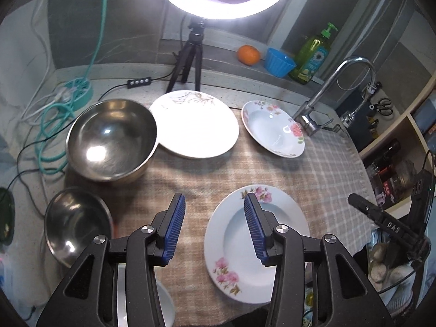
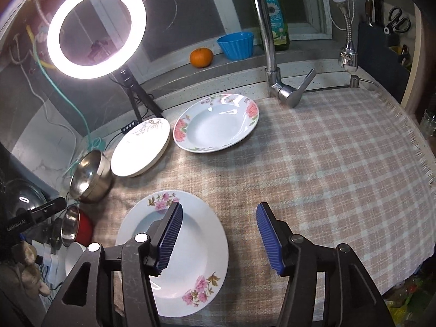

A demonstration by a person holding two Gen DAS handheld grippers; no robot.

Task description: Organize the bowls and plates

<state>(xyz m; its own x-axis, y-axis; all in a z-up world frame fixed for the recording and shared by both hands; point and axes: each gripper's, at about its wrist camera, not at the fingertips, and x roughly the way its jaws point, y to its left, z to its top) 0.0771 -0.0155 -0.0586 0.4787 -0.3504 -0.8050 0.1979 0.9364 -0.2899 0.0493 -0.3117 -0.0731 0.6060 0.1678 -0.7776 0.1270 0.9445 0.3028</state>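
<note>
A deep white plate with pink flowers (image 1: 288,234) (image 2: 196,245) lies on the checked cloth nearest to me. My left gripper (image 1: 214,197) hovers open and empty above the plate's left rim. My right gripper (image 2: 220,205) is open and empty too, above the plate's right rim. Farther back lie a second flowered deep plate (image 1: 272,128) (image 2: 218,122) and a flat white plate with a gold sprig (image 1: 193,125) (image 2: 141,147). A large steel bowl (image 1: 111,139) (image 2: 91,175) stands at the left, with a smaller steel bowl (image 1: 76,223) (image 2: 73,226) in front of it.
A lit ring light on a tripod (image 1: 190,54) (image 2: 130,87) stands behind the plates, and a tall faucet (image 1: 327,95) (image 2: 272,62) rises at the back right. An orange (image 2: 201,57), a blue bowl (image 2: 236,45) and a soap bottle (image 1: 310,57) sit on the ledge. Cables (image 1: 51,125) trail at the left.
</note>
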